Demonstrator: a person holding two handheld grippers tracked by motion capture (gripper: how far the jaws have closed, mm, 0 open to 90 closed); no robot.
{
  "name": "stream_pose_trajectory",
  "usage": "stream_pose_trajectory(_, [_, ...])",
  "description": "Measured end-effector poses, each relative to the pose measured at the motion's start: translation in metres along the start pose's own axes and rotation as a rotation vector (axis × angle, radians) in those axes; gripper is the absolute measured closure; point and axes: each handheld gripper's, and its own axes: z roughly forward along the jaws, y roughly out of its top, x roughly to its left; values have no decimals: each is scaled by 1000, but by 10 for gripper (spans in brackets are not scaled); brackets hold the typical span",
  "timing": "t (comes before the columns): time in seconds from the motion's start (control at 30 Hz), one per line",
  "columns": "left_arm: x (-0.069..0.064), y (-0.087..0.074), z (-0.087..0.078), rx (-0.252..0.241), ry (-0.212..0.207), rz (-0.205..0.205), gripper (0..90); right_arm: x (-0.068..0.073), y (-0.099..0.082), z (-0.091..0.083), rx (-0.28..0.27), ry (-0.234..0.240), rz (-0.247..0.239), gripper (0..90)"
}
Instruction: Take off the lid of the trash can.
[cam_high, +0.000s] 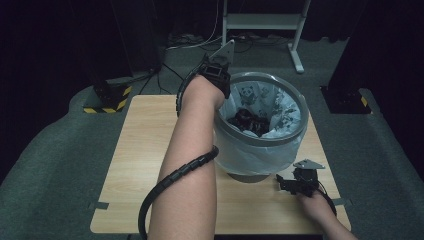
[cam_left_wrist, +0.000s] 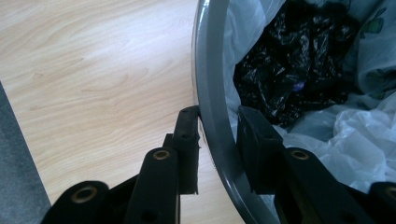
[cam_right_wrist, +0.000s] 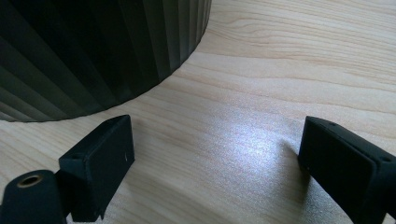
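A grey waste bin (cam_high: 265, 76) with a white panda-print liner (cam_high: 282, 107) stands on the wooden table (cam_high: 140, 150), right of centre. Crumpled black plastic (cam_high: 247, 121) lies inside it. My left gripper (cam_high: 222, 90) reaches over the bin's left rim. In the left gripper view its jaws (cam_left_wrist: 217, 135) straddle the grey rim (cam_left_wrist: 210, 70), one pad outside and one inside against the liner (cam_left_wrist: 345, 140), both touching the ring. My right gripper (cam_high: 281, 182) rests on the table at the bin's front right. Its jaws (cam_right_wrist: 215, 154) stand wide apart with nothing between them, beside the ribbed bin wall (cam_right_wrist: 93, 46).
The left gripper's black ribbed cable (cam_high: 172, 180) loops along the forearm over the table's front. Grey carpet surrounds the table. A stand base with yellow-black tape (cam_high: 107, 100) sits at the back left, another (cam_high: 350, 97) at the back right, and a white frame (cam_high: 265, 22) behind.
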Motion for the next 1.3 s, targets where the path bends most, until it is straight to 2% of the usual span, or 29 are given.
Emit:
stream_pose_trajectory(0.23, [3, 2, -1, -25, -16, -32, 726, 0, 0, 0, 0, 1, -6, 102])
stream_pose_trajectory(0.3, [4, 2, -2, -43, -45, -48, 731, 0, 0, 0, 0, 1, -5, 102])
stream_pose_trajectory(0.43, [8, 1, -6, -60, -56, -58, 753, 0, 0, 0, 0, 5, -6, 102])
stream_pose_trajectory(0.87, [12, 1, -21, -121, -53, -62, 778, 1, 0, 0, 2, 4, -3, 103])
stream_pose_trajectory(1.3, [28, -5, -29, -153, -73, -80, 780, 1, 0, 0, 2, 4, -3, 102])
